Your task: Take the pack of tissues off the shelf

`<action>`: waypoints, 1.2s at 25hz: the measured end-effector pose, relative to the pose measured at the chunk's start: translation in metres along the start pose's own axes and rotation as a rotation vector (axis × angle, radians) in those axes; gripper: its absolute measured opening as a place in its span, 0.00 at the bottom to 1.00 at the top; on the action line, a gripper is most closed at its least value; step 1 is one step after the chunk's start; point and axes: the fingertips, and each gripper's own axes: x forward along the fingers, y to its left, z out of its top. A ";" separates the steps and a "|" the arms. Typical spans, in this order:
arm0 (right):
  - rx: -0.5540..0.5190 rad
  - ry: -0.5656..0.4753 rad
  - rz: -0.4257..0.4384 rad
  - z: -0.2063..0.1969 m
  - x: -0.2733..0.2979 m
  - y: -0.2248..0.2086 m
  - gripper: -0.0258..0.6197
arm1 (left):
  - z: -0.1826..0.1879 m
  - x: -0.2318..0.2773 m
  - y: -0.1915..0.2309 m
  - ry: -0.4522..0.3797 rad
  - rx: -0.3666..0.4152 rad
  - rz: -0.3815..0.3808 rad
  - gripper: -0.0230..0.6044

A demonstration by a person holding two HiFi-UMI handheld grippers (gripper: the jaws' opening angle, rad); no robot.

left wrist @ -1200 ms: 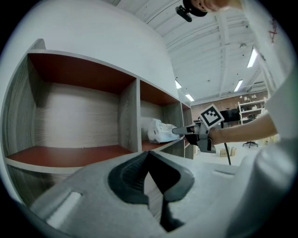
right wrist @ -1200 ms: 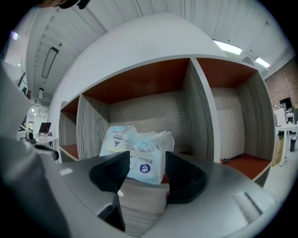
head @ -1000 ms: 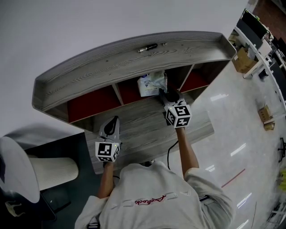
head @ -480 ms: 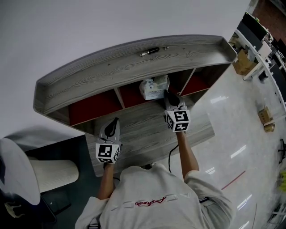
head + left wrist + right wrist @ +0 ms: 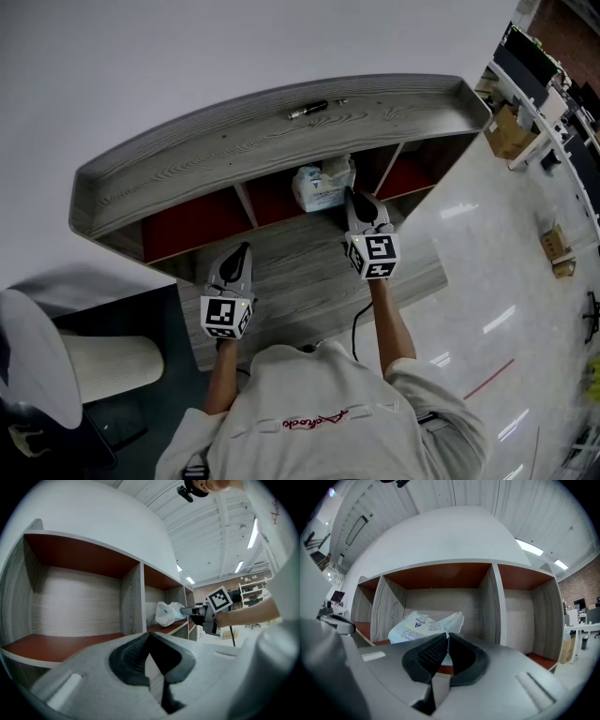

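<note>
The pack of tissues [image 5: 322, 187], a white crinkled plastic pack, lies in the middle compartment of the grey wooden shelf [image 5: 234, 141] at its front edge. My right gripper [image 5: 353, 199] points level into that compartment. Its jaws have just been closing and are now shut on the near right edge of the pack [image 5: 424, 626]. In the left gripper view the right gripper [image 5: 183, 611] meets the pack [image 5: 168, 612] at its side. My left gripper [image 5: 241, 249] hovers over the desk in front of the left compartment, shut and holding nothing.
A dark pen-like object [image 5: 307, 110] lies on the shelf's top board. The left and right compartments have red floors and hold nothing. A cable [image 5: 356, 328] hangs off the desk front [image 5: 300, 281]. A chair [image 5: 37, 366] stands at the left, desks [image 5: 525, 66] at the far right.
The right gripper's jaws went from open around the pack's edge to shut on it, and the wrist rolled a little. The pack sits slightly nearer the shelf front. The left gripper stayed still.
</note>
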 end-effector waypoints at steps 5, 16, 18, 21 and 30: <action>0.007 -0.026 0.013 0.011 -0.011 0.001 0.07 | 0.008 0.003 -0.009 -0.012 0.012 -0.008 0.04; 0.036 -0.045 0.032 0.012 -0.045 -0.005 0.06 | 0.007 0.001 -0.041 -0.001 0.012 -0.012 0.04; 0.036 -0.045 0.037 0.011 -0.050 -0.006 0.06 | 0.005 -0.001 -0.046 0.001 0.009 -0.008 0.04; 0.041 -0.045 0.034 0.008 -0.055 -0.007 0.06 | 0.006 -0.004 -0.049 0.000 0.009 -0.004 0.04; 0.040 -0.032 0.016 0.003 -0.082 0.011 0.06 | 0.010 -0.022 -0.052 -0.030 0.002 -0.018 0.04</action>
